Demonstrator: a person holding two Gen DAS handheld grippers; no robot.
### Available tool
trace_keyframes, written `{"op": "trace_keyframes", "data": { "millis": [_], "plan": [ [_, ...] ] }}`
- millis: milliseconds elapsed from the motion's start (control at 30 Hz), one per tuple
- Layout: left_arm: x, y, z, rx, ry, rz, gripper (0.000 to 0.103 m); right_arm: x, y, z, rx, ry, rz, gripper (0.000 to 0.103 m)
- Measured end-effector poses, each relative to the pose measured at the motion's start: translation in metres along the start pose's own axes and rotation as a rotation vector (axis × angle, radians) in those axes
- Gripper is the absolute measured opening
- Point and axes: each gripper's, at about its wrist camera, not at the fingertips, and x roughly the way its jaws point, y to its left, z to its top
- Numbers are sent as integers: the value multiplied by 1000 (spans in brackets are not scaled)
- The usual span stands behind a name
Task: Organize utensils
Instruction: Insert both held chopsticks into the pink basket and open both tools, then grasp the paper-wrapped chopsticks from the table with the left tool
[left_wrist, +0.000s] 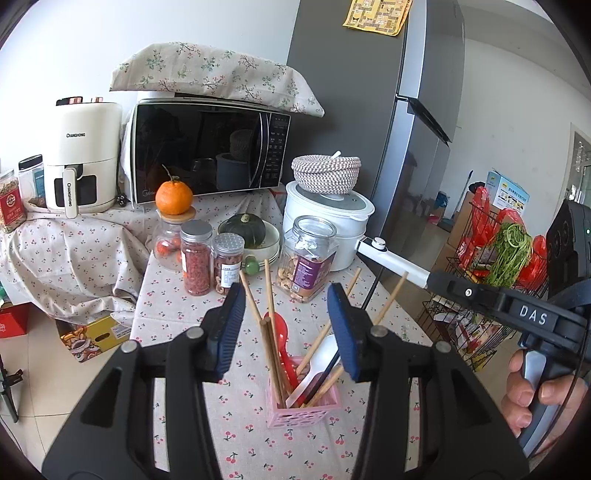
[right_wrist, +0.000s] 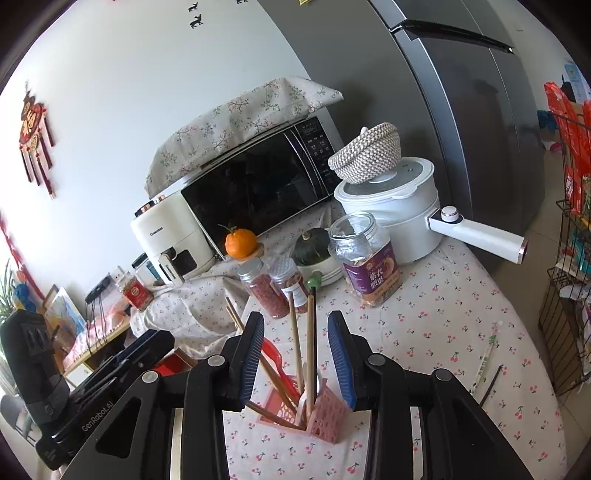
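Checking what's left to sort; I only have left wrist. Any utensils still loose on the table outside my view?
Observer: Yes. A thin white-and-green wrapped stick, likely chopsticks, lies on the tablecloth to the right of the pink holder.
Operator: Anything else over there?
Observer: A dark thin stick lies just beside it, also clear of the holder.
Operator: Right tool state? I only see its side.
Observer: The right tool is open and grips nothing. The wooden chopsticks standing in the holder rise through the gap between its pads.
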Motion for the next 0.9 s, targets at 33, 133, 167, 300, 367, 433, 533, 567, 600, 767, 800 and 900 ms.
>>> {"op": "trace_keyframes", "data": {
  "millis": [33,133,167,300,367,433,533,567,600,767,800,900],
  "plan": [
    [-2,-1,0,0,2,-3,51,-6,-1,2,-1,-11,-1,40],
    [-10,-6,0,7,5,-8,64,-22,-8,6,-12,-39,-19,47],
    [-12,-9,-1,15,7,-10,69,-27,-12,6,-16,-46,-33,49],
    [-15,-25,-11,73,48,-6,83,-42,-32,3,-23,-48,-105,60],
    [-11,-34,-19,107,95,-8,85,-45,-44,-1,-25,-23,-155,64],
    [-5,-44,-28,137,143,-17,86,-45,-56,-7,-30,21,-215,68],
    [4,-61,-43,179,212,-33,87,-42,-77,-17,-15,108,-278,71],
    [7,-67,-48,194,235,-37,87,-40,-84,-20,-14,143,-298,72],
    [10,-74,-53,208,256,-40,87,-37,-90,-24,-15,174,-322,73],
    [29,-105,-76,277,356,-35,87,-26,-122,-45,-19,308,-404,75],
    [33,-109,-80,283,380,-37,87,-25,-128,-49,-24,335,-418,75],
    [45,-124,-90,302,447,-42,87,-20,-145,-58,-29,401,-453,75]
  ]
}}
